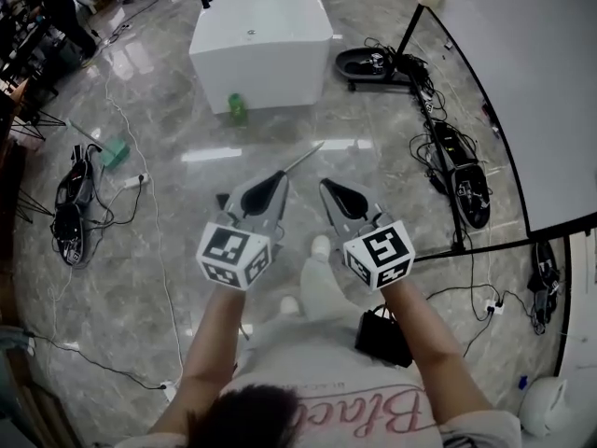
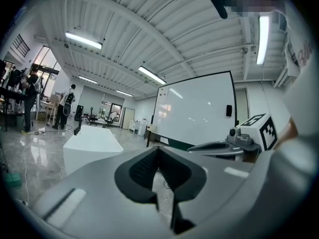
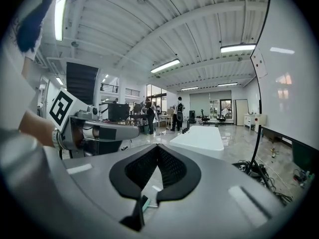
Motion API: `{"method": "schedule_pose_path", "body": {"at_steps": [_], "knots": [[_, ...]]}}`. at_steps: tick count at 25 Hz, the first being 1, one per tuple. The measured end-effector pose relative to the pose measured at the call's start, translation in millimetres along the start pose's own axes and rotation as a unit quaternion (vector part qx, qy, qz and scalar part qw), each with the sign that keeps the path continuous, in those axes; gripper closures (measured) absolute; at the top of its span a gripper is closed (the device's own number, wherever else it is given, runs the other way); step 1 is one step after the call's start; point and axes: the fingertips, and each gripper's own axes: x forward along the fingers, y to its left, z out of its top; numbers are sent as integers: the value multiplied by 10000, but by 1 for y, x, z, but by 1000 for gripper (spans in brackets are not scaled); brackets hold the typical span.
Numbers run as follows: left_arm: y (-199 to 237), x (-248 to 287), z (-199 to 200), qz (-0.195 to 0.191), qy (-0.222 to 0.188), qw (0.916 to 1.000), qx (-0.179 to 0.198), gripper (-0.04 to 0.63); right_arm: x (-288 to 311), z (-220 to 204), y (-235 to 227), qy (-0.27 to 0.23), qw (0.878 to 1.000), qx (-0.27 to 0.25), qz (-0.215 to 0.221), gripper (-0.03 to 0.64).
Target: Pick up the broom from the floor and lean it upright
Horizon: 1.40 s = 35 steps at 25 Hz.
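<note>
A thin grey rod (image 1: 303, 157), possibly the broom's handle, lies slanted on the glossy floor just beyond my grippers; its lower end is hidden behind the left one. A small green-headed tool with a thin stick (image 1: 110, 147) lies on the floor far to the left; which of the two is the broom I cannot tell. My left gripper (image 1: 278, 177) (image 2: 158, 148) is shut and empty, held about level. Beside it my right gripper (image 1: 328, 187) (image 3: 158, 147) is also shut with nothing in it. A green scrap (image 3: 143, 203) shows through the slit under its pads.
A white block table (image 1: 261, 35) stands ahead, with a green bottle (image 1: 238, 108) at its near corner. A whiteboard on a black stand (image 1: 522, 82) fills the right. Cables and black devices lie at right (image 1: 457, 171) and left (image 1: 70, 203). People stand far back left.
</note>
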Motion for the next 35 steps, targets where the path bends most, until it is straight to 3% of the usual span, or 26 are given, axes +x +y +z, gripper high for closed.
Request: {"method": "schedule_pose_path", "body": {"at_steps": [6, 15, 20, 28, 35], "knots": [[17, 54, -16, 34, 290, 9996, -61, 597, 28, -14, -49, 145, 9999, 58, 41, 615], [35, 149, -32, 32, 734, 9961, 484, 597, 64, -25, -146, 347, 9993, 142, 31, 615], [51, 184, -53, 201, 1075, 9931, 413, 597, 85, -51, -184, 613, 9976, 324, -16, 615], [95, 242, -109, -395, 1695, 9847, 75, 597, 154, -101, -205, 1178, 9929, 132, -54, 615], [150, 287, -175, -691, 2384, 9686, -127, 586, 221, -154, -244, 1724, 9821, 630, -415, 615]]}}
